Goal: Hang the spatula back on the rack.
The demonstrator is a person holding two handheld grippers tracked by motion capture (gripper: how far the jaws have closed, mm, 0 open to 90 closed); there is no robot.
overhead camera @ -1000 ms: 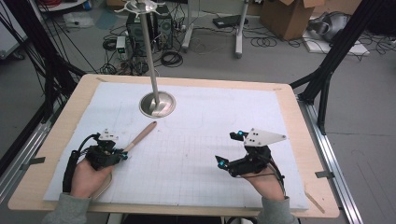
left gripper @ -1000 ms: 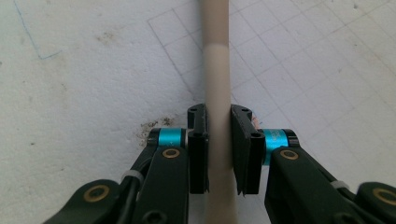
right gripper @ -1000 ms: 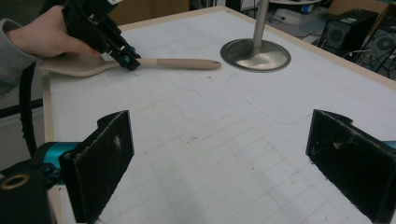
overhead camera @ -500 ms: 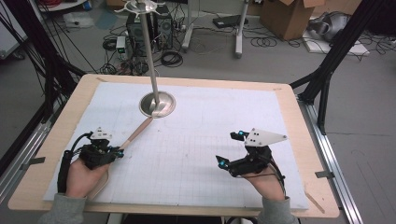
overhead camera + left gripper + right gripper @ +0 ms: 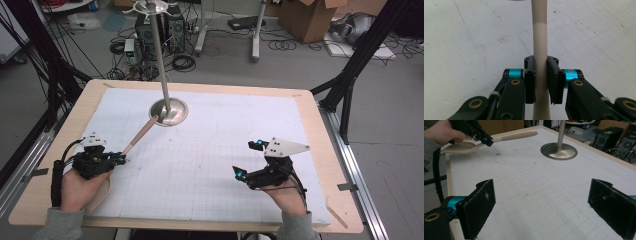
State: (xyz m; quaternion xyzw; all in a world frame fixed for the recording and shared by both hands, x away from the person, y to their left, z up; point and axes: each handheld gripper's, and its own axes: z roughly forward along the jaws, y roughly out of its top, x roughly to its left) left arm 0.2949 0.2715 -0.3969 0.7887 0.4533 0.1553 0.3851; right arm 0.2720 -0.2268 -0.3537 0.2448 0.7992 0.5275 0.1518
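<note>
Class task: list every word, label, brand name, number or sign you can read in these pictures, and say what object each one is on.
No readable text.
The white grid-lined paper sheet carries only ruled squares and faint pen lines.
The brown cardboard box beyond the table is too blurred to show any print.

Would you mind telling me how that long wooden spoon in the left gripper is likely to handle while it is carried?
The wooden spoon looks stiff: its handle runs straight, without sag. It is probably light, being slim. The left gripper clamps a smooth round shaft, so it may swivel or slip between the jaws.
</note>
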